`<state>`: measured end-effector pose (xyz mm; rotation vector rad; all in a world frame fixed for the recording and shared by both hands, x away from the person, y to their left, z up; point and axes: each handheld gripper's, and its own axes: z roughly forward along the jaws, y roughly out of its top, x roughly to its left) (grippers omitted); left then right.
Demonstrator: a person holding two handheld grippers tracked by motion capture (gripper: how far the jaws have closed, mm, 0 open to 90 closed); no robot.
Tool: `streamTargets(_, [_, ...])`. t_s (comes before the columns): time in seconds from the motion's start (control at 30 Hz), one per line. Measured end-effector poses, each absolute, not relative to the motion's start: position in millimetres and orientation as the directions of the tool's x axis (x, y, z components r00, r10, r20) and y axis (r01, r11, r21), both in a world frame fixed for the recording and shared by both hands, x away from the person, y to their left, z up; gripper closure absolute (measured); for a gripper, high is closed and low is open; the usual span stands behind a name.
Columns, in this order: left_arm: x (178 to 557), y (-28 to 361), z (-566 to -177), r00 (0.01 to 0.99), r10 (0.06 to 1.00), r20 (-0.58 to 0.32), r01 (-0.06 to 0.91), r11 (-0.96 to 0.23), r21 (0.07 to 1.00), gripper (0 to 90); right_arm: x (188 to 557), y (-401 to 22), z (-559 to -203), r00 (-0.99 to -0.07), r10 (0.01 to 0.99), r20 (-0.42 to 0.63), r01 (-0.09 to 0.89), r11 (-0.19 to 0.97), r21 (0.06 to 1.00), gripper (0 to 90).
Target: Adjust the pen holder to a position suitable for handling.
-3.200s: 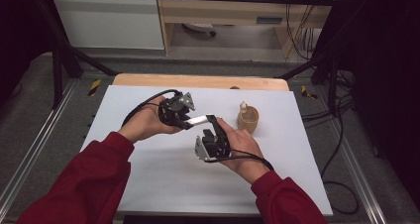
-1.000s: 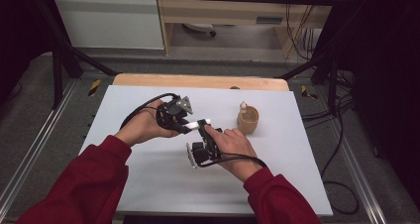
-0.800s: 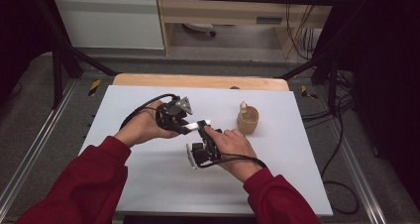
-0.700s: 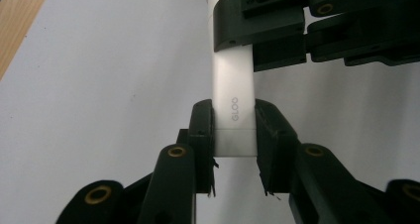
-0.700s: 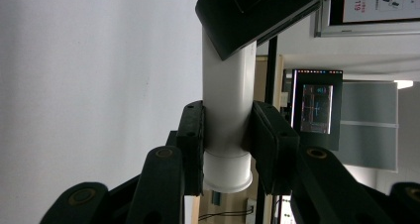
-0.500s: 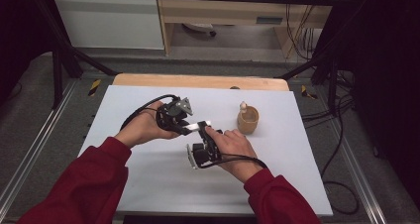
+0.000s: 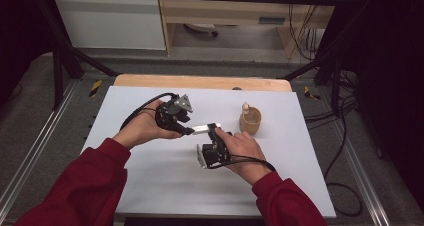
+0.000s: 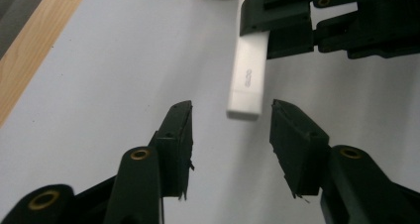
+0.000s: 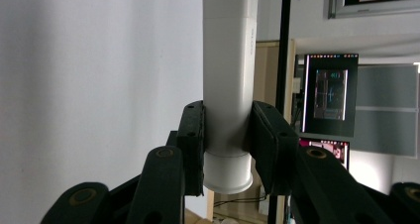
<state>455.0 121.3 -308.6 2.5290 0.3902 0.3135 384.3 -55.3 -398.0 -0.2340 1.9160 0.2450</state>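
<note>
Holding a white stick (image 9: pixel 229 85) in my right gripper (image 9: pixel 227 135), I keep it up above the white table (image 7: pixel 150 181). The two black jaws of that gripper press on the sides of the stick, near its round bottom end. The stick is long and white, with flat sides higher up.

In the high view, my right gripper (image 7: pixel 212 136) is near the middle of the table, and the stick (image 7: pixel 202 129) points from it toward my left gripper (image 7: pixel 186 131).

My left gripper (image 8: pixel 230 130) is partly open. Its jaws have just been opening. The free end of the stick (image 8: pixel 246 80) sits right in front of the gap between them, but the jaws do not touch it. There is space on both sides.

A small tan cup (image 7: pixel 249 119) stands on the table just past my right hand (image 7: pixel 242 148). Something pale sticks out of its top. I cannot tell what it is.

My sleeves (image 7: pixel 87 181) are dark red.
</note>
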Motion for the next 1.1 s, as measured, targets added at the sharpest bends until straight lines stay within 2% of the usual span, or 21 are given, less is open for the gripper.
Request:
streamTargets(0.23, [456.5, 131.0, -305.1, 0.915, 0.373, 0.157, 0.222, -0.788, 0.574, 46.1, 388.8, -76.7, -399.3, -0.354, -0.015, -0.935, -0.236, 0.969, 0.073, 67.8])
streamTargets(0.67, [453.1, 154.6, -308.5, 0.87, 0.46, 0.177, 0.274, -0.751, 0.601, 27.4, 383.1, -113.1, -399.0, -0.355, 0.035, -0.934, -0.169, 0.98, 0.101, 67.8])
streamTargets(1.1, [428.0, 181.1, -319.6, 0.787, 0.581, 0.209, 0.215, -0.575, 0.79, 10.4, 371.8, -130.8, -389.4, -0.342, 0.152, -0.927, -0.132, 0.969, 0.207, 67.8])
